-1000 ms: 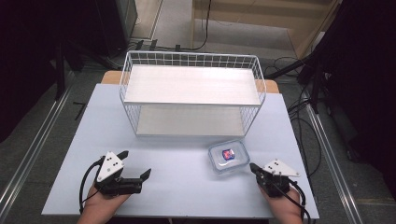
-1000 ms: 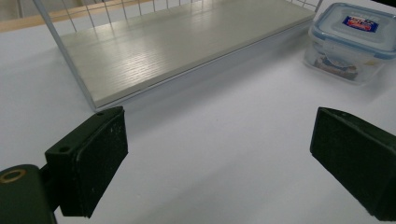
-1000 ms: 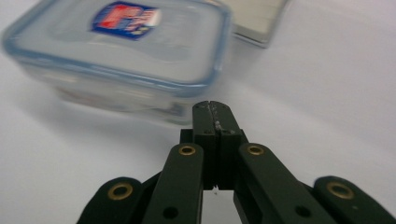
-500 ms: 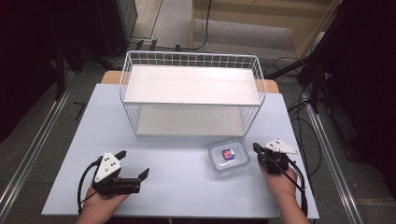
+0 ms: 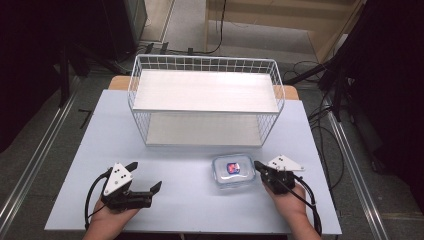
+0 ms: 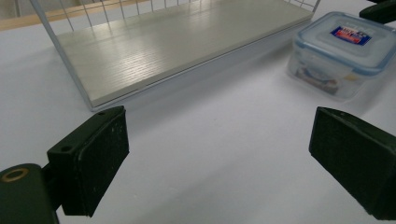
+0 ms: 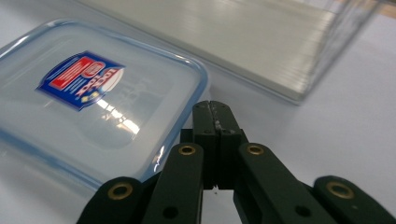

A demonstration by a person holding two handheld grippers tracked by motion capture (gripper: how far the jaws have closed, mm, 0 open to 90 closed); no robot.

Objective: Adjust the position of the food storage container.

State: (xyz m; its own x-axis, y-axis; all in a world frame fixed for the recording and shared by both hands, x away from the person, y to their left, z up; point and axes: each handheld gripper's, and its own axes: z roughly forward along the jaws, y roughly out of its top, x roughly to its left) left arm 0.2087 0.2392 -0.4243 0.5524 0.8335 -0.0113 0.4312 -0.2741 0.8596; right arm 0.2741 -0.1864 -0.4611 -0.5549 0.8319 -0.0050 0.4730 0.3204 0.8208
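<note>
Beside the closed right tool [image 7: 215, 109], a clear rounded-square plastic box [image 7: 93, 98]

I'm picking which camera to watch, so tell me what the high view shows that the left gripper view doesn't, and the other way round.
High view alone: the whole wire rack with its upper shelf, both hands, the left gripper with jaws wide open, the right gripper shut beside the container, and the floor and cables around the table.

Left gripper view alone: a close look at its own pads and the printed side of the clear lidded food container.

Both: that container, its red and blue lid label, the rack's lower shelf and the white tabletop.
</note>
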